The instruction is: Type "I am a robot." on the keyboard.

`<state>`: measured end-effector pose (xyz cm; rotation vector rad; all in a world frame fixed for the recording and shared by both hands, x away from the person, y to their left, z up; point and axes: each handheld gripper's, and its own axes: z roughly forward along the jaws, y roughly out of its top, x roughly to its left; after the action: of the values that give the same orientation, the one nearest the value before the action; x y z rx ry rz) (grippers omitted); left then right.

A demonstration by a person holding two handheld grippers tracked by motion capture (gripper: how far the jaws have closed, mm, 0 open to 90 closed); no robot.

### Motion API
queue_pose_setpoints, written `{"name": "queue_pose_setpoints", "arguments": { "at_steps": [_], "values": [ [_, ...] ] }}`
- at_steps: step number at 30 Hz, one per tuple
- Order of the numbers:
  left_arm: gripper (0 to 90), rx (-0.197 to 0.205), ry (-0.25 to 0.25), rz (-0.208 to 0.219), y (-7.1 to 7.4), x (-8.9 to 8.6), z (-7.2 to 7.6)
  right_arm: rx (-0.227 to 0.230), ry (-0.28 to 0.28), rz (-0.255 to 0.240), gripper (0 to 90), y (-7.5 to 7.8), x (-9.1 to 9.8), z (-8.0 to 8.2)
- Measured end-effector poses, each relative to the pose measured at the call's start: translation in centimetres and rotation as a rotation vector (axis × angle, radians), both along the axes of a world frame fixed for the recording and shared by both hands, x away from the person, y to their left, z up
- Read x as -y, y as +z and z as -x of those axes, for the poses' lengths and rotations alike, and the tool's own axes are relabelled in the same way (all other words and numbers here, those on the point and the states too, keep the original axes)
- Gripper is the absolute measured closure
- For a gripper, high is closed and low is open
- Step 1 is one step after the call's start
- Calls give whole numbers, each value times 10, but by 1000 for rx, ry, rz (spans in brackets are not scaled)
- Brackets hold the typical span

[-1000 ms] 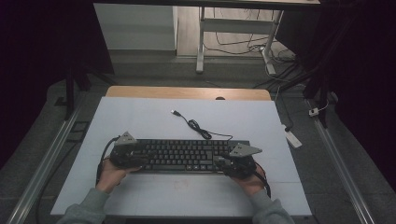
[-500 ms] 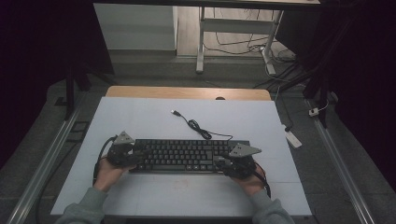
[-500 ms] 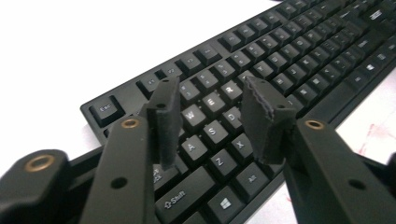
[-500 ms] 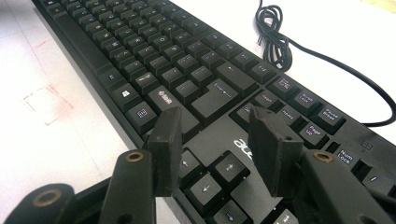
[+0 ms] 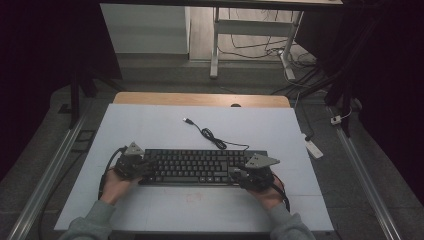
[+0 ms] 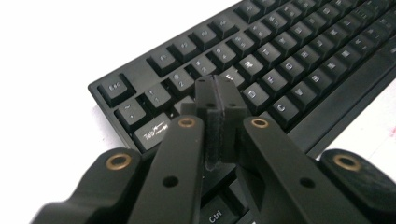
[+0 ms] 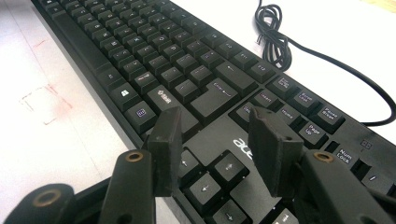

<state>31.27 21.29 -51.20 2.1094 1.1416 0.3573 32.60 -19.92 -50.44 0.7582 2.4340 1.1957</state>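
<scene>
A black keyboard (image 5: pixel 197 166) lies flat on the white table (image 5: pixel 150 130), near the front edge. My left gripper (image 5: pixel 145 167) is over its left end. In the left gripper view the gripper (image 6: pixel 217 100) is shut above the keys beside Tab. Its jaws have just been closing, pads pressed together with nothing between them. My right gripper (image 5: pixel 241 175) is at the keyboard's right end. In the right gripper view it (image 7: pixel 215 126) stands open over the arrow keys of the keyboard (image 7: pixel 177 60), holding nothing.
The keyboard's black cable (image 5: pixel 210 135) coils behind it and ends in a loose USB plug (image 5: pixel 187 120). Faint red marks (image 5: pixel 192 197) show on the table in front. A white power strip (image 5: pixel 312 147) lies on the floor at the right.
The left gripper's jaws have closed from apart to together over the keyboard's left end. The right gripper and the keyboard have stayed put.
</scene>
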Motion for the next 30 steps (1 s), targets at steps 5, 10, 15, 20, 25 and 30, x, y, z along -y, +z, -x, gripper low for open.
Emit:
{"name": "queue_pose_setpoints", "arguments": {
  "at_steps": [5,10,15,20,25,30],
  "values": [
    [887,-9,-5,-19,-4,2,-2,1,-1,-2,549,0,0,0],
    [887,-13,-8,-30,-6,5,-2,0,0,-2,549,0,0,0],
    [887,-14,-11,-37,-7,7,-3,-1,-1,-2,549,-1,0,0],
    [887,-19,-12,-43,-8,8,-3,-2,0,-1,549,0,0,0],
    [888,-26,-10,-43,-9,8,-3,-2,0,-2,548,0,0,0],
    [888,-31,-4,-47,-11,8,-4,1,-1,0,548,0,0,0]
  ]
}}
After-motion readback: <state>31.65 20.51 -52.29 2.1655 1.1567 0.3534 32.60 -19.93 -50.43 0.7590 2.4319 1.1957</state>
